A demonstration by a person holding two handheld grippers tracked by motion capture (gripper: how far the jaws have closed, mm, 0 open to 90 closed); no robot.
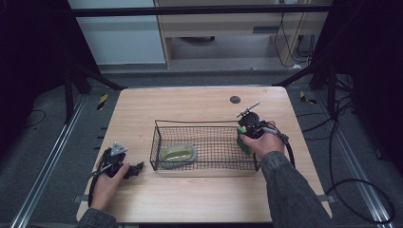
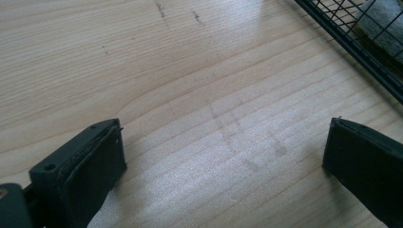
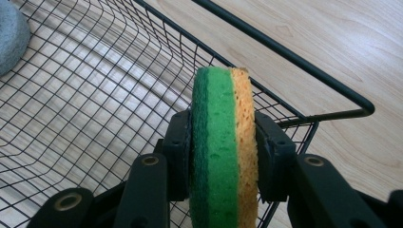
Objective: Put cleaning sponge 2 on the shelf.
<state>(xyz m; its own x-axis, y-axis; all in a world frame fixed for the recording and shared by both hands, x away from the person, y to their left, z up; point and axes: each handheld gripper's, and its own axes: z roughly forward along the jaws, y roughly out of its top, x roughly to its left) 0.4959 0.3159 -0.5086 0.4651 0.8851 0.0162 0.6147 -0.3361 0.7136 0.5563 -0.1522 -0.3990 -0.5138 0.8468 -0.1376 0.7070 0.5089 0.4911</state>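
Note:
A green and yellow sponge (image 3: 223,142) stands on edge between the jaws of my right gripper (image 3: 223,152), which is shut on it. In the high view this gripper (image 1: 248,135) hangs over the right end of a black wire basket (image 1: 157,137), with the sponge (image 1: 244,142) just inside its rim. A grey-rimmed yellow-green sponge (image 1: 177,153) lies in the basket's left half. My left gripper (image 1: 135,169) rests on the table left of the basket, open, with bare wood between its jaws (image 2: 223,156).
The basket's corner (image 2: 361,47) shows at the upper right of the left gripper view. A dark round hole (image 1: 235,99) sits in the wooden table (image 1: 190,194) behind the basket. Cables trail off the table's right side.

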